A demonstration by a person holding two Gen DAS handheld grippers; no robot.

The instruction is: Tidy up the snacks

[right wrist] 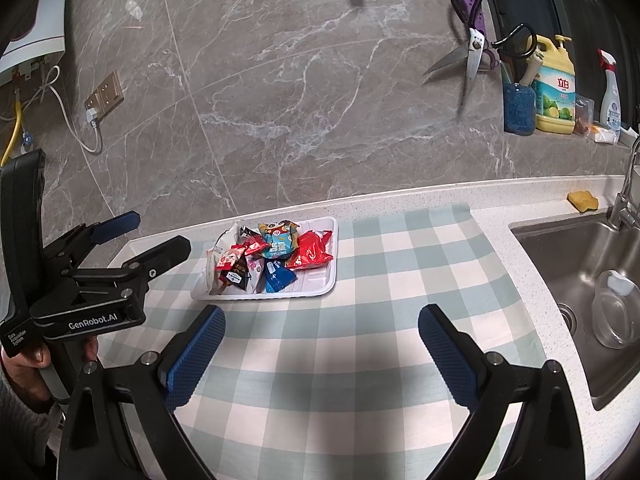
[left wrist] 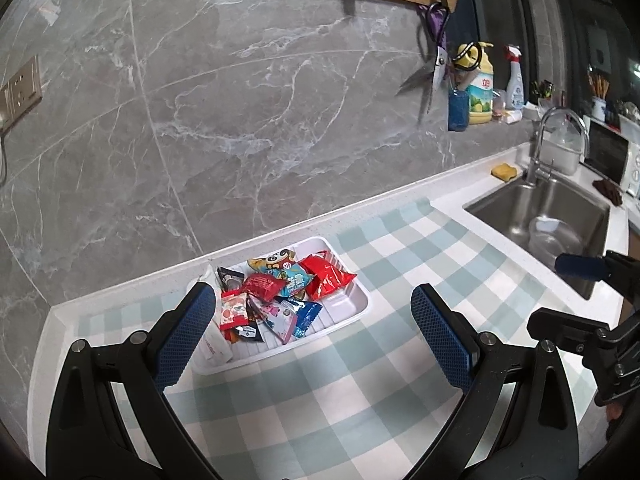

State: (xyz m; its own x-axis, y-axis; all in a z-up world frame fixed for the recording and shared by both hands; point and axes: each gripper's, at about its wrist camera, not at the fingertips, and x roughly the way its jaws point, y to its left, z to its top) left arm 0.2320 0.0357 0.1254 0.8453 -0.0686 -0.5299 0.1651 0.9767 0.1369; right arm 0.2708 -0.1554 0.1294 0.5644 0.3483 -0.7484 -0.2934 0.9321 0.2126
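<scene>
A white tray [left wrist: 352, 304] [right wrist: 320, 284] lies on the checked cloth near the wall, holding several snack packets: a red bag [left wrist: 326, 276] [right wrist: 310, 250], a cartoon-printed blue and yellow bag [left wrist: 282, 270] [right wrist: 278, 238], a blue packet [left wrist: 306, 314] [right wrist: 278, 276] and a white wrapper at its left end. My left gripper [left wrist: 312, 300] is open, hovering above the tray's near side, nothing between its fingers. It also shows in the right wrist view as the left gripper [right wrist: 154, 236], left of the tray. My right gripper [right wrist: 322, 324] stands open over the cloth in front of the tray, empty.
A steel sink [right wrist: 580, 264] [left wrist: 560, 220] with a glass bowl [right wrist: 616, 308] and a tap sits to the right. A yellow sponge [right wrist: 582, 200], a detergent bottle [right wrist: 554, 88], a spray bottle and hanging scissors [right wrist: 472, 48] line the back wall. A wall socket [right wrist: 104, 94] is at left.
</scene>
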